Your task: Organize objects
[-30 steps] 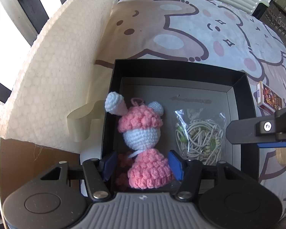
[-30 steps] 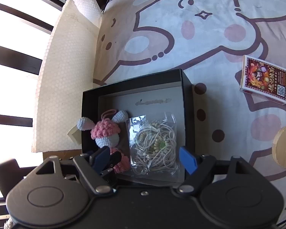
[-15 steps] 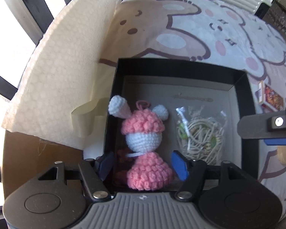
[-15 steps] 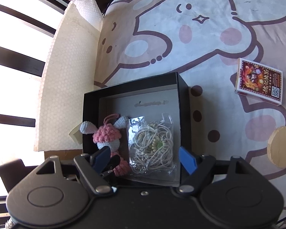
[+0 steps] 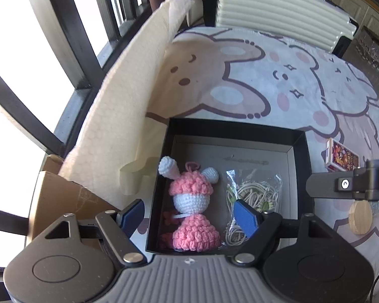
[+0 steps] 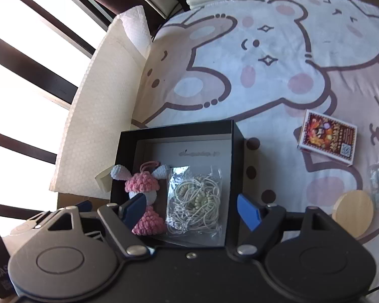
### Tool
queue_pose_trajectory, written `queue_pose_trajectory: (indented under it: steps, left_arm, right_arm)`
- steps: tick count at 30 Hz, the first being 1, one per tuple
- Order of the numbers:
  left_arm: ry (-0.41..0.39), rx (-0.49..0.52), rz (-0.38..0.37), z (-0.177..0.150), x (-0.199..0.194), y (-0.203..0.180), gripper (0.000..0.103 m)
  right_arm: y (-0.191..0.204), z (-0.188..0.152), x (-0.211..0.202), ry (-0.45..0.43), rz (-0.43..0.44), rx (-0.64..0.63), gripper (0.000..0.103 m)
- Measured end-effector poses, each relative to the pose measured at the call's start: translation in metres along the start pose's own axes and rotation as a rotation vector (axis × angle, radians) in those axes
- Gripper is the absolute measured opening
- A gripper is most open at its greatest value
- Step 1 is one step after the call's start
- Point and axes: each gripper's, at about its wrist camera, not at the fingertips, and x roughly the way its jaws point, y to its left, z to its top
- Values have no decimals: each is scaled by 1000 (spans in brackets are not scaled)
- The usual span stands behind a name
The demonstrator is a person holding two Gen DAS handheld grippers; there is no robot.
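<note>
Our left gripper [image 5: 189, 216] has let go of the pink doll [image 5: 192, 208], jaws opening. Our right gripper [image 6: 190, 212] hangs open, empty. We could bump the black box [image 5: 302, 176] crooked.

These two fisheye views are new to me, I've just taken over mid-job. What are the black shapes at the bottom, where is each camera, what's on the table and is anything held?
Each picture comes from a camera on a hand-held two-finger gripper, looking along its blue-padded fingers. The black shapes are the gripper bodies.

In the left wrist view the left gripper is above a black box. Its jaws are opening, on either side of a pink crochet doll lying in the box without touching it. Beside the doll lies a clear bag of cords.

In the right wrist view the right gripper hangs open over the same box, holding nothing.

On the cartoon tablecloth outside the box are a printed card box and a wooden disc. White foam sheet stands at the left edge.
</note>
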Motion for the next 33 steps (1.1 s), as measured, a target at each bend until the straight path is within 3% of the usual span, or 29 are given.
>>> queue_pose_trajectory:
  steps: [17, 28, 33]
  left_arm:
    - [-140, -38, 14, -18, -66, -16, 81]
    - [-191, -58, 53, -29, -87, -21, 90]
    - [-211, -72, 72, -32, -92, -22, 98]
  right_arm:
    - [-4, -23, -55, -181, -73, -132, 81]
    - [-3, -38, -77, -279, -113, -274, 82]
    - [-6, -42, -83, -304, -129, -289, 89]
